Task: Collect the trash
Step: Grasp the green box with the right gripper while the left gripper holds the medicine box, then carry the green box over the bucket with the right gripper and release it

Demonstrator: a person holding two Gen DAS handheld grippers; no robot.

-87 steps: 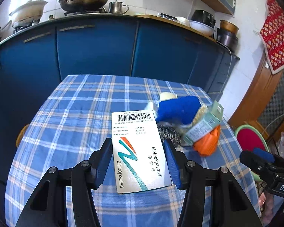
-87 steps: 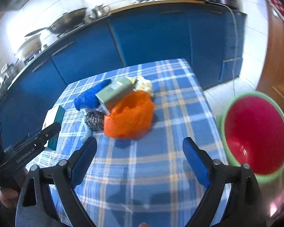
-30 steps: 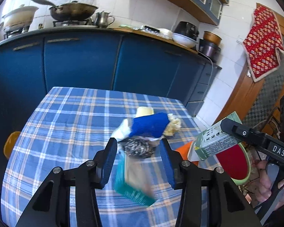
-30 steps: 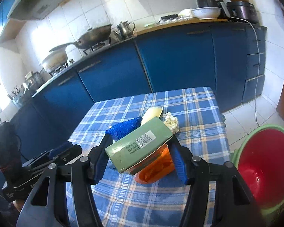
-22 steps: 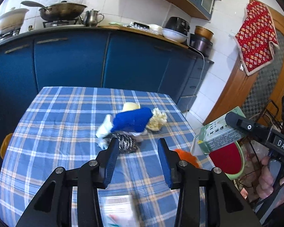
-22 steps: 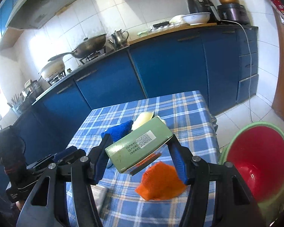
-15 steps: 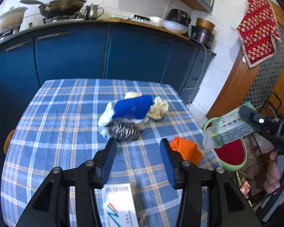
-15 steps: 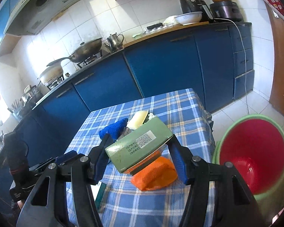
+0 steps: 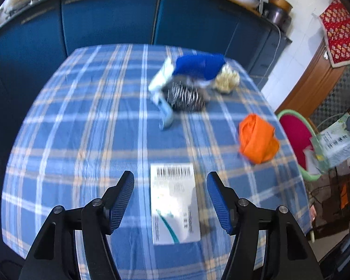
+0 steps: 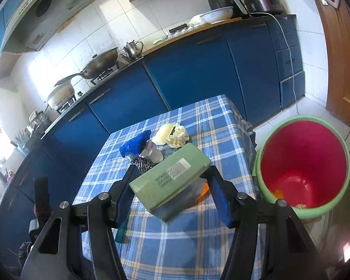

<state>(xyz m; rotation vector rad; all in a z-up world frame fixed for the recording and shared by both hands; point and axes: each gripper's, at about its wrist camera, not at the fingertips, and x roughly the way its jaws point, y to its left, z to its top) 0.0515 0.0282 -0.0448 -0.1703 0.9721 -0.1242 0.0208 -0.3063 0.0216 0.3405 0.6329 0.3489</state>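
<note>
Trash: a green carton [image 10: 170, 182] sits clamped in the right claw [image 10: 171, 196], above the table's right edge and just beside the bin [image 10: 338, 144].
Left claw: the left claw [image 9: 170, 193] gapes wide, holding nothing, over a white pill box [image 9: 173, 203] lying flat near the table's near edge.
Risk: the carton looks held askew, so I'd say it could slip, or strike the bin's rim and drop to the floor.
Risk, left: the thin flat box may skid on the cloth [image 9: 81, 128].
Materials: smooth card cartons; wiry steel scourer [image 9: 186, 96]; crumpled orange bag [image 9: 257, 140]; round plastic bin, red inside, green rim.
</note>
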